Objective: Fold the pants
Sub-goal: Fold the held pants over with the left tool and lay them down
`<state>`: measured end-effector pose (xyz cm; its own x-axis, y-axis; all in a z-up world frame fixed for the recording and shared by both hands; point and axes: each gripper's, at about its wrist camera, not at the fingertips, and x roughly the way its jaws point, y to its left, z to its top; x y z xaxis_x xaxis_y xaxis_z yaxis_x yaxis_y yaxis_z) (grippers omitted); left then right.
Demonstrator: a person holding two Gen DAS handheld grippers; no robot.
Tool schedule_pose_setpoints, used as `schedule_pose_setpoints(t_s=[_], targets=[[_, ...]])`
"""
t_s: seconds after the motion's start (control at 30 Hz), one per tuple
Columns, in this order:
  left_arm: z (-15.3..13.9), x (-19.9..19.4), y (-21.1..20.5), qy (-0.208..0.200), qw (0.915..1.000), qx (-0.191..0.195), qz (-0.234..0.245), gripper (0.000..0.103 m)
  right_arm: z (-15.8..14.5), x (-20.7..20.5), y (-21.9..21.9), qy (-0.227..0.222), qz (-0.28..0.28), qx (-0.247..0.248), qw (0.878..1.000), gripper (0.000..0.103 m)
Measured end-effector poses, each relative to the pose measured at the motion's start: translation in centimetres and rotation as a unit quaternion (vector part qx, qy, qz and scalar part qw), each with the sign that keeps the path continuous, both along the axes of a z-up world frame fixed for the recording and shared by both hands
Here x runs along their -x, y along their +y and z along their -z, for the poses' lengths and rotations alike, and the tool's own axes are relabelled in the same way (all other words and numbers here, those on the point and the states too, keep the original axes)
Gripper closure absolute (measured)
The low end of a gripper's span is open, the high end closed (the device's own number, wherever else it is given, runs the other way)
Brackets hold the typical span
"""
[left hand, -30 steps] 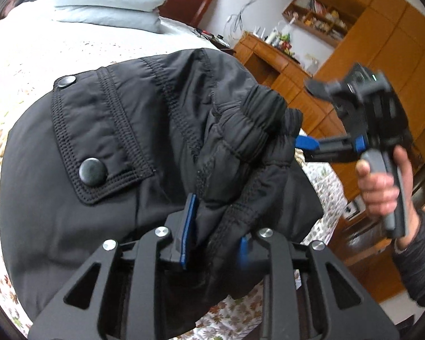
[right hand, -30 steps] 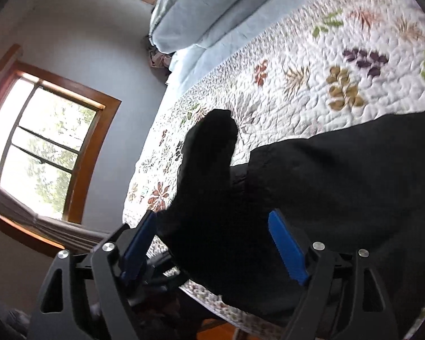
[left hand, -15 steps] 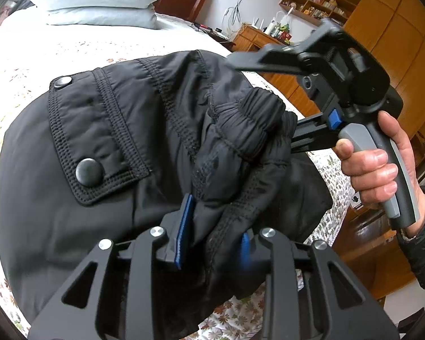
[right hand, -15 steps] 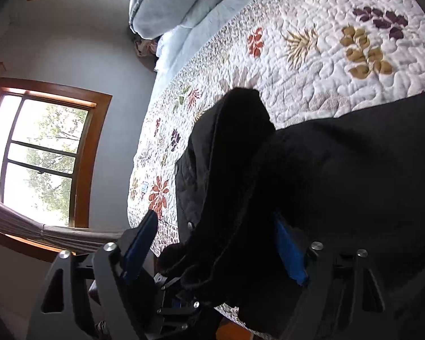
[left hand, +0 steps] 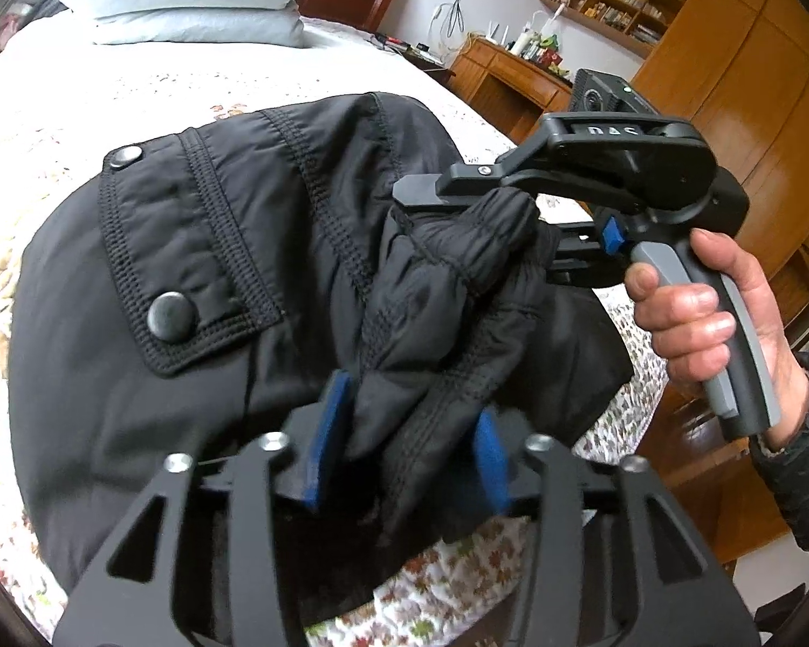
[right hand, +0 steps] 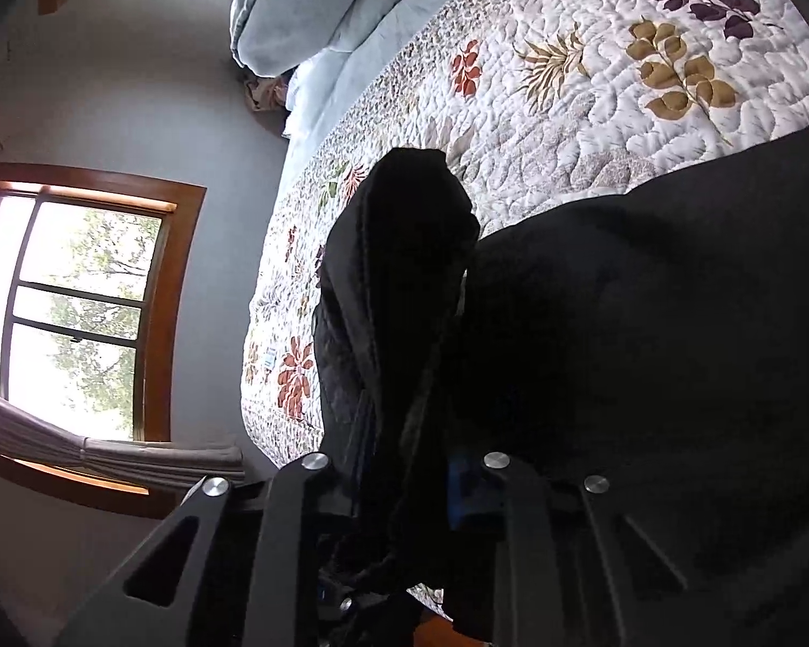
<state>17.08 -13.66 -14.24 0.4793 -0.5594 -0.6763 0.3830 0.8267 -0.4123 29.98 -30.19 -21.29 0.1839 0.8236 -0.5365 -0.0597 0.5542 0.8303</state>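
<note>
Over the quilt (right hand: 593, 108), pants (left hand: 242, 280) bunch between both grippers' jaws.

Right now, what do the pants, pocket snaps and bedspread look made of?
Pants: black woven synthetic, likely nylon or polyester, slight sheen, puffy at the gathered waistband, so possibly padded.
Snaps: round, dark, dull gloss; metal or plastic, can't tell.
Bedspread: white quilted fabric, cotton-like, matte, leaf print, stitched puckers.

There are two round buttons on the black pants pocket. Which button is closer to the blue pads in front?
The bigger, shiny button at the pocket flap's lower corner. It sits nearest the left hand-held gripper; the smaller button is up at the flap's far corner.
</note>
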Motion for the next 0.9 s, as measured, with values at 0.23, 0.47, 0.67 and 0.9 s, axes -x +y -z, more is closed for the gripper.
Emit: schedule_pose_setpoints(t_s=[0.23,0.47,0.67,0.9], targets=[[-1.5,1.4,1.6,0.009,0.9984,-0.043,-0.035,0.027,0.6,0.3,-1.4,0.012,0.017,-0.028,0.999,0.084],[-4.3,2.4,3.4,-0.006,0.9926,-0.096,-0.074,0.013,-0.4,1.1,-1.9,0.010,0.021,-0.053,0.998,0.084],[-6.3,2.6,4.1,-0.023,0.9897,-0.110,-0.088,0.012,-2.1,1.7,-2.2,-0.003,0.020,-0.068,0.998,0.085],[-7.4,2.6,4.2,-0.035,0.9887,-0.117,-0.087,0.012,-4.2,2.2,-3.5,-0.019,0.025,-0.081,0.996,0.085]])
